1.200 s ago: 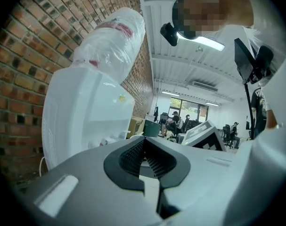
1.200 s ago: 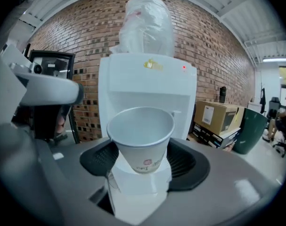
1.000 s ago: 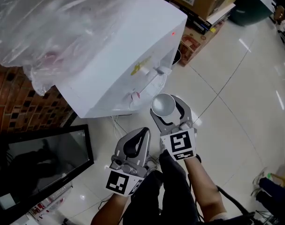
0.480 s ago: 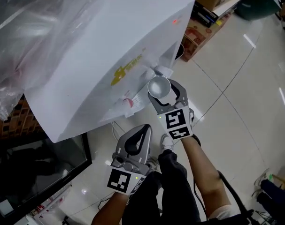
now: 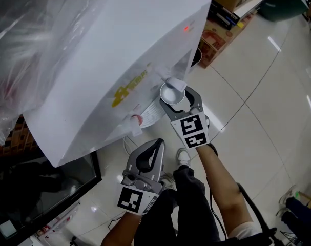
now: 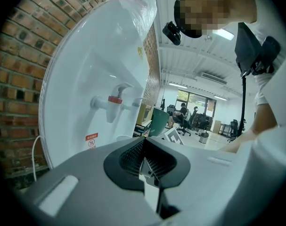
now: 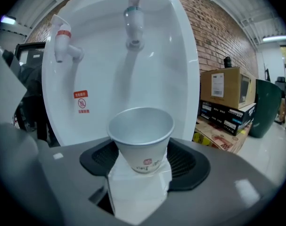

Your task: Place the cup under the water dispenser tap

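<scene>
right gripper pinching the cup, upright | since a second ago, carried in to the water dispenser | cup now below the blue-collared tap, apart | placement nearly done | left gripper pressed together, empty

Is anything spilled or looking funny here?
Nothing is spilled or broken. The cup stands upright and empty in the right gripper, roughly below a tap. The one odd sight is the clear plastic bag bunched over the top of the water dispenser.
</scene>
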The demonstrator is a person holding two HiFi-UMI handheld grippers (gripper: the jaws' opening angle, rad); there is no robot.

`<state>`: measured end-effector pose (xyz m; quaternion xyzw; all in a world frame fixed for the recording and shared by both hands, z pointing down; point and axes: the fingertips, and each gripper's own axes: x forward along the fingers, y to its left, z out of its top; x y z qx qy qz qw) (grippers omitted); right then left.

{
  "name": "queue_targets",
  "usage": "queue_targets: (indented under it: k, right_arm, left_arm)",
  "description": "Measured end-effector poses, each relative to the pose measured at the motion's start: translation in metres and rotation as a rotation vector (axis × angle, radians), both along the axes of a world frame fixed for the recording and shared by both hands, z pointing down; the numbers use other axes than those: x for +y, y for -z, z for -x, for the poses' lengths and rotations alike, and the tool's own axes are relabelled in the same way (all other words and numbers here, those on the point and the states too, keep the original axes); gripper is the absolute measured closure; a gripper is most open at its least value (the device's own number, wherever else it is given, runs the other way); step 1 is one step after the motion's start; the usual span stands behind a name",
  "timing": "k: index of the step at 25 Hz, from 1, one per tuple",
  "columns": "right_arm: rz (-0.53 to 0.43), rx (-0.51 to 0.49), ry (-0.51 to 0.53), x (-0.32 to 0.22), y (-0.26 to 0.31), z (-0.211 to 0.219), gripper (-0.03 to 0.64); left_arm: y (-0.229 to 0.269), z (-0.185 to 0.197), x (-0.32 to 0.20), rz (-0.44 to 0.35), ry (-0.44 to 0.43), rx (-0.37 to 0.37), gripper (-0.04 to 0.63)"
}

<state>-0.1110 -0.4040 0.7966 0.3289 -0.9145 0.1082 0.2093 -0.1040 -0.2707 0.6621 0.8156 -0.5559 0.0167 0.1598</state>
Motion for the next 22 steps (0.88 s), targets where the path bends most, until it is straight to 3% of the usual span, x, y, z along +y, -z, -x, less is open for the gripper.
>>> queue_targets:
  k: [13,22]
  right_arm:
    - [0.029,-0.030,-0.002,0.007,-0.004,-0.007,0.249]
    - [0.028,-0.027,-0.032,0.032,0.042,-0.032,0.249]
  left_arm:
    - [-0.004,-0.004,0.004,0.003,-0.006,-0.006,0.603]
    - [0.029,-0.009,0.018,-0.006,-0.016,0.006,0.604]
